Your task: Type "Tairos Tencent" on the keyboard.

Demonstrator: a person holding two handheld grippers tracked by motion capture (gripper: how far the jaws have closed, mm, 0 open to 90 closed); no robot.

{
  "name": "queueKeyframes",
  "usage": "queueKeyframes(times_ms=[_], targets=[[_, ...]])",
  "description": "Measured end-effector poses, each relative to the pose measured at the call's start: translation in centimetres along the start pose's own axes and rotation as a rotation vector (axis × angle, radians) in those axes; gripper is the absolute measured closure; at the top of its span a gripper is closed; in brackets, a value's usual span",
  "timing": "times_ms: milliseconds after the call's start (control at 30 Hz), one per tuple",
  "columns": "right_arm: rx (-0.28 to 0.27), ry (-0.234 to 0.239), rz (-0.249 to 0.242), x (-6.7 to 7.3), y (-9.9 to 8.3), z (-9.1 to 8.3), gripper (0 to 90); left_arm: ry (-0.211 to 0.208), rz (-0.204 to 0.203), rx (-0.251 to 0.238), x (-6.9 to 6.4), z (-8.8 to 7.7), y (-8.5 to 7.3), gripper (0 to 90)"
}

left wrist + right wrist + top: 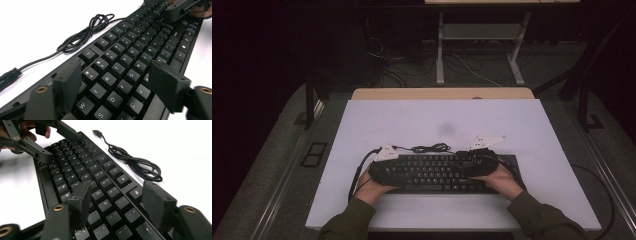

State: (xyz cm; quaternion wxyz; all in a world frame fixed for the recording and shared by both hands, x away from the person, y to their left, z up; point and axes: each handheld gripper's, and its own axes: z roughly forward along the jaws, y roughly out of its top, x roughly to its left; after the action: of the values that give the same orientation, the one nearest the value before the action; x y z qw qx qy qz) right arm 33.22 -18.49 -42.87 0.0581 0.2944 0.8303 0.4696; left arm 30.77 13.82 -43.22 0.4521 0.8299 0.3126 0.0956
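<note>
Flat black plastic keyboard (pixel 432 172) lies on white tabletop (pixel 412 120). Keycaps read W, E, R, T, G; no brand readable. Left tool (pixel 115 80) and right tool (pixel 116 200) both released, jaws straddling keys. Black coiled cable (pixel 137 163) beside, plug end blurred.

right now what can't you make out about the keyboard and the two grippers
- High view: key legends on the keyboard too small and dim.
- High view: left gripper and right gripper jaw tips lost, black against black keys.
- Left gripper view: cable plug cut off by the left edge.
- Right gripper view: keyboard's near end cut off by the bottom edge.
</note>
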Motion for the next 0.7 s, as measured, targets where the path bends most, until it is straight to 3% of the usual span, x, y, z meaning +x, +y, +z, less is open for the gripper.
queueKeyframes(times_ms=[700], targets=[[0.04,0.042,-0.055,0.4,0.8,1.5,75.4,0.063,-0.023,-0.033,0.0,-1.3,-1.0,4.2]])
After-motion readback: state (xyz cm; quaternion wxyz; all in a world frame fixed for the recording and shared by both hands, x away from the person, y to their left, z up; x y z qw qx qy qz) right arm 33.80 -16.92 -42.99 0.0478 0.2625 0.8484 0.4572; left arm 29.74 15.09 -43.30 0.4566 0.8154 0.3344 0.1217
